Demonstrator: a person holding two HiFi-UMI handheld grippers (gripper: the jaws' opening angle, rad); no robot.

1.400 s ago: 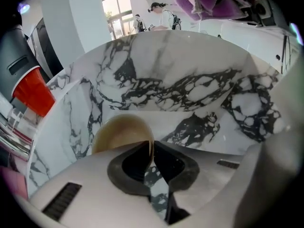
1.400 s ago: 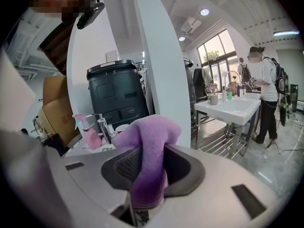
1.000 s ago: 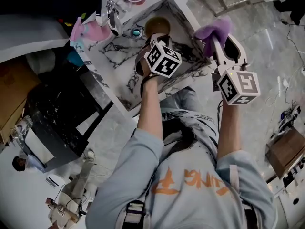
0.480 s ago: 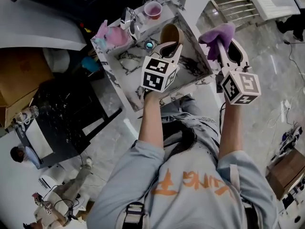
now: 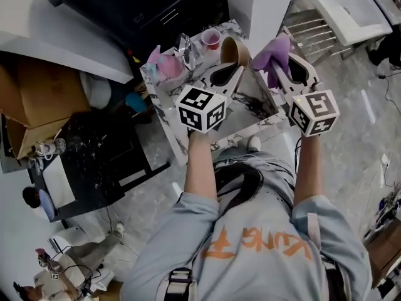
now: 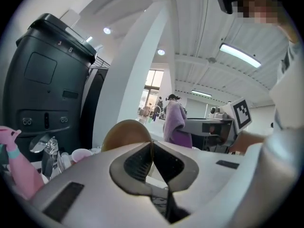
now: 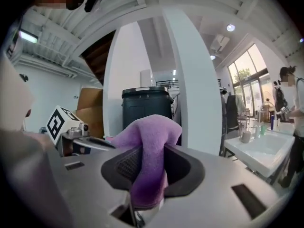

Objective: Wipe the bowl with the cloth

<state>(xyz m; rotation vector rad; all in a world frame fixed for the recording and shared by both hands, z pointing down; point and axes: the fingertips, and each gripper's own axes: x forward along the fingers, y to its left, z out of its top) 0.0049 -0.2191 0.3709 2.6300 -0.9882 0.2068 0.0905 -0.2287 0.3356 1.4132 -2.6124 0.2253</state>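
The person wears a pale blue shirt (orange lettering across it).

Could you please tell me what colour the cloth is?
Purple soft cloth; best in right gripper view.

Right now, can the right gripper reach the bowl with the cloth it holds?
Probably yes. The right gripper is shut on the purple cloth. The left gripper grips the brown bowl by its rim, close beside the cloth, and nothing stands between them.
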